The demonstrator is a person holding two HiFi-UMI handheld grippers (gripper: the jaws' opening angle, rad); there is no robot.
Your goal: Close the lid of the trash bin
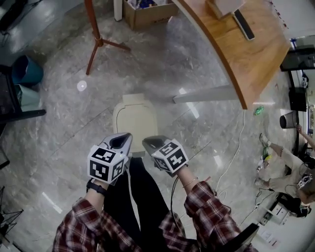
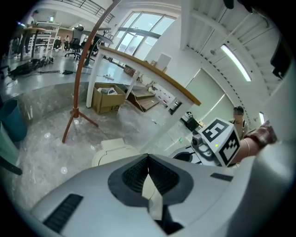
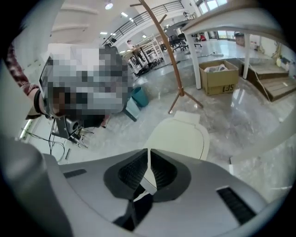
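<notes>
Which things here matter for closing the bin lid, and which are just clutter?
Job:
bin lid, looks down already
left gripper, shut, empty
right gripper, shut, empty

Lying about:
box
stand
desk
teal bin
</notes>
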